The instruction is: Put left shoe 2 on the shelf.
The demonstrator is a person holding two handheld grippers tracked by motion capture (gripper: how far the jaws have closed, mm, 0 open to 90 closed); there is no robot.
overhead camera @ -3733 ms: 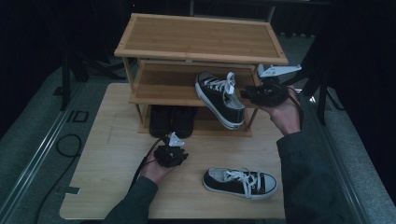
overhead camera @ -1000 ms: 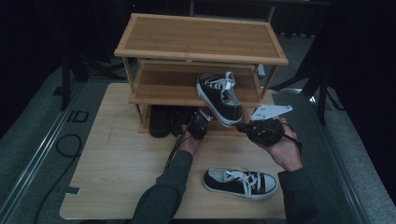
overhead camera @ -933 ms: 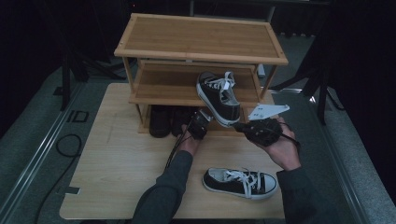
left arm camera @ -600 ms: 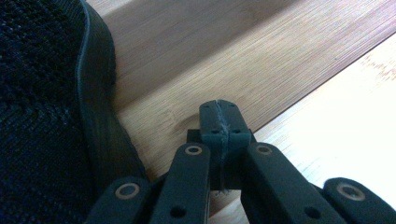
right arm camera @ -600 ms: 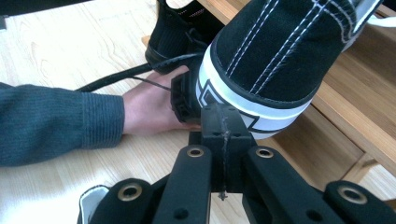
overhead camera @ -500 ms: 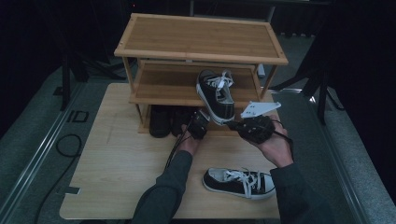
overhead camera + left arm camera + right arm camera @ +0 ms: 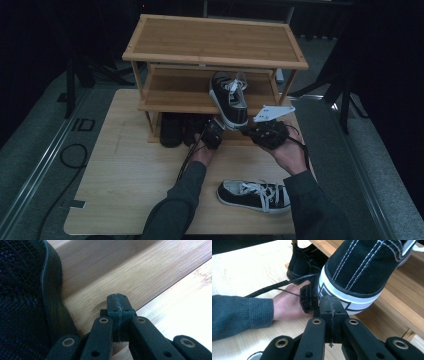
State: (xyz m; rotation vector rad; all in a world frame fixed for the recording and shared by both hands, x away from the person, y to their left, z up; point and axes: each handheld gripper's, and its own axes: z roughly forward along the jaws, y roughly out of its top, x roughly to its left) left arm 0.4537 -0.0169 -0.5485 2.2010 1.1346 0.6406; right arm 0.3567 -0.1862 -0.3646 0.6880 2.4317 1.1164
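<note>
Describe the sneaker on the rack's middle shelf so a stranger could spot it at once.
Find the bamboo shoe rack on the table. On its middle shelf, the sneaker juts heel-first over the front edge. Unlike its mate lying on the table, it sits raised on the shelf.

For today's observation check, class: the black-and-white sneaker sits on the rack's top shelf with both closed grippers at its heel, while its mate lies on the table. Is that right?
Not quite. The high view shows the sneaker on the rack's middle shelf, not the top one. The rest holds: both closed grippers, left gripper and right gripper, are at its heel, and its mate lies on the table.
</note>
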